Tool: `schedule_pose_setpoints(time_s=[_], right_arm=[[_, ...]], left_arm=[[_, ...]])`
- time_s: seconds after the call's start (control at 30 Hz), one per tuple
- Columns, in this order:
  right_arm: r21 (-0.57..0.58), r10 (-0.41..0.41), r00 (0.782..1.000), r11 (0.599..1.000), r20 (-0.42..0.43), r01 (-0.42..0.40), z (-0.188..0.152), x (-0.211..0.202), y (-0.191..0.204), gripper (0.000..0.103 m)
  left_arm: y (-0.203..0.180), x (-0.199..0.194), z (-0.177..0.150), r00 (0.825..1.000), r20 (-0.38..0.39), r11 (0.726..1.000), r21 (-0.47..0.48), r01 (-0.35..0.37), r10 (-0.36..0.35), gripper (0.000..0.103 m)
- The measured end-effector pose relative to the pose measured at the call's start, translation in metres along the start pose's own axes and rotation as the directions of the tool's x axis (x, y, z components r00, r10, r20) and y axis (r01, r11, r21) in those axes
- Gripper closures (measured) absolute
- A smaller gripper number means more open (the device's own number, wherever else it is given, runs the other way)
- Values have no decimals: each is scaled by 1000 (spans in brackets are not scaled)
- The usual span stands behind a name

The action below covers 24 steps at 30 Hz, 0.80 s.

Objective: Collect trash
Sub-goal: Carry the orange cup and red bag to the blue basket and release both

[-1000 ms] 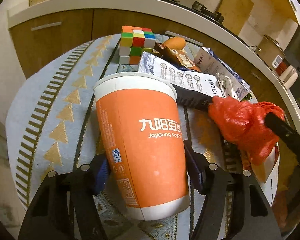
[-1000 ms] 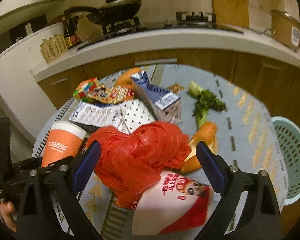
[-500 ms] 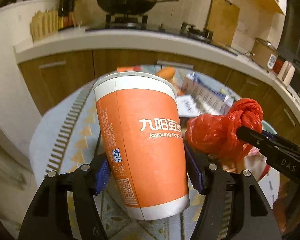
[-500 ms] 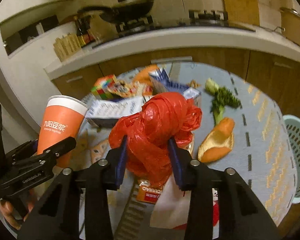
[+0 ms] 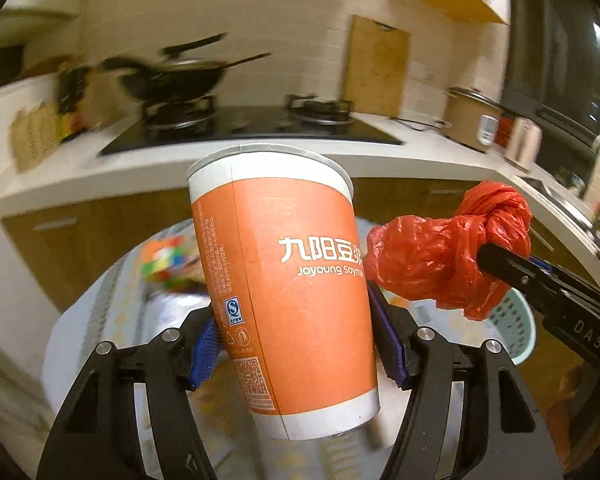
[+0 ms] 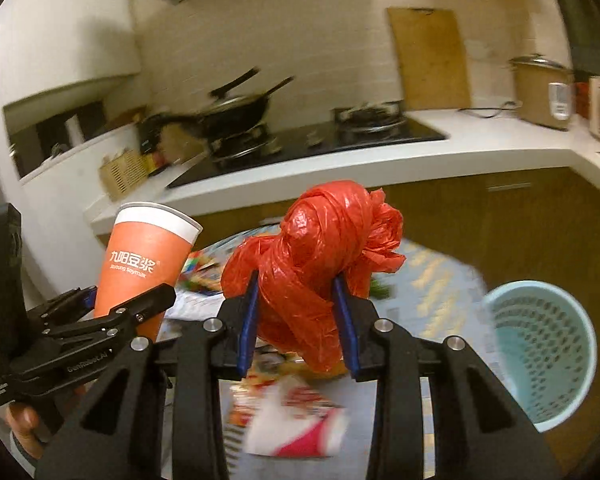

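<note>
We cannot read the litter on the tabletop (image 6: 440, 280): it is blurred, and the cup and bag cover much of it in both views. A colourful cube (image 5: 164, 258) shows only as a smear left of the cup.

The left claw (image 5: 296, 344) pinches an orange paper cup (image 5: 288, 280) with a white rim and white lettering; its blue pads (image 5: 206, 346) press the lower wall on both sides, and the cup hangs above the tabletop, slightly tilted. The right claw (image 6: 298, 322) has just been closing and now squeezes a knotted, crumpled red plastic bag (image 6: 316, 256) between its 2 blue pads, held in the air right of the cup.

A red-and-white packet (image 6: 296, 432) lies blurred beneath the bag. A pale blue perforated basket (image 6: 540, 352) stands at the far right, beside the tabletop. Behind, a wok (image 6: 236, 114) sits on the stove.
</note>
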State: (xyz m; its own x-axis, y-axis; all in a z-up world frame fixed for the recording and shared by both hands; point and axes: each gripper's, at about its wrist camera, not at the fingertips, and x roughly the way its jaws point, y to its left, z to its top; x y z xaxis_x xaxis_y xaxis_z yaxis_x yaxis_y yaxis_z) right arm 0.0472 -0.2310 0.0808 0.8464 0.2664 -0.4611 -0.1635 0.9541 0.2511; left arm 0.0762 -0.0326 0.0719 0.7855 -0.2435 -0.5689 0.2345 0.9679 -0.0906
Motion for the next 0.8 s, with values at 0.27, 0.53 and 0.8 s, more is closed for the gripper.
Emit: schedule_pose_setpoints(time_s=[0.27, 0.53, 0.8], right_arm=[[148, -208, 978, 968, 31, 201, -3, -34, -109, 72], [275, -386, 918, 876, -92, 396, -40, -35, -205, 72], [329, -433, 849, 788, -303, 520, -89, -6, -269, 72]], left_arm=[[-128, 47, 31, 977, -101, 970, 134, 202, -190, 40], [-232, 108, 11, 922, -254, 920, 187, 343, -292, 40], [-272, 174, -31, 864, -400, 912, 141, 386, -304, 40]])
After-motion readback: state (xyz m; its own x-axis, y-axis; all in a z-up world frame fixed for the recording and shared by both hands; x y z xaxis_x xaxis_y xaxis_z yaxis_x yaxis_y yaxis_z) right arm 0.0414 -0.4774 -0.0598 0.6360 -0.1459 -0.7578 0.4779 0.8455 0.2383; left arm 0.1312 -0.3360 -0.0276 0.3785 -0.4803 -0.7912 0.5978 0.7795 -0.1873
